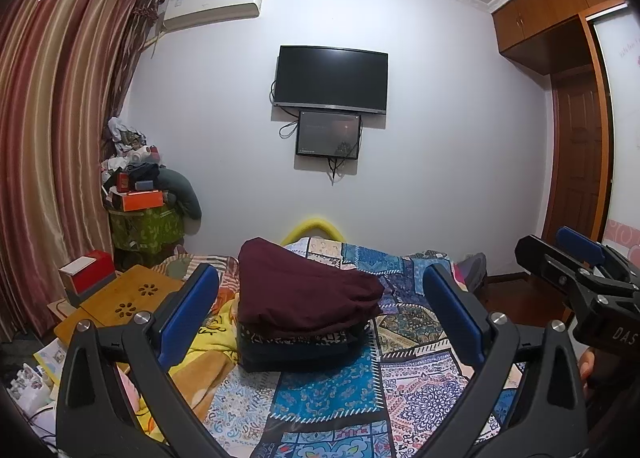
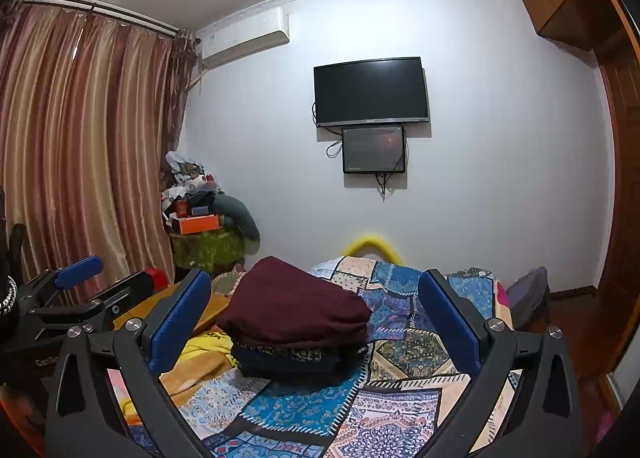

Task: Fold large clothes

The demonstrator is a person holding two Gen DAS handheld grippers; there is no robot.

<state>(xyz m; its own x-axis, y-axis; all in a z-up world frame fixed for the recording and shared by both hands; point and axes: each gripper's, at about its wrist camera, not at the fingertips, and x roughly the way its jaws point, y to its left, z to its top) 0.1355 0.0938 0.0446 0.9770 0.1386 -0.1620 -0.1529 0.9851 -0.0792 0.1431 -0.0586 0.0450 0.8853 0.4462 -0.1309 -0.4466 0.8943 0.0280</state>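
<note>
1. With both grippers raised above the bed (image 1: pixel 420 370) and nothing between their jaws, the left gripper (image 1: pixel 320 318) and right gripper (image 2: pixel 316 322) each stand wide and empty, side by side, facing the wall.
2. The stack (image 1: pixel 304 318) of folded clothes lies mid-bed on the patchwork cover, just beside a yellow blanket (image 1: pixel 212 342); a maroon garment (image 1: pixel 304 294) sits on top, over a patterned layer and a dark one.
3. I judge a fold finished and the pile set down: this looks like the pause between garments.
4. The next move probably calls for finding an unfolded piece, but none shows plainly here.
5. The top garment's long axis runs left to right across the bed, its rounded folded edge toward the right, and its far left end bulks higher.
</note>
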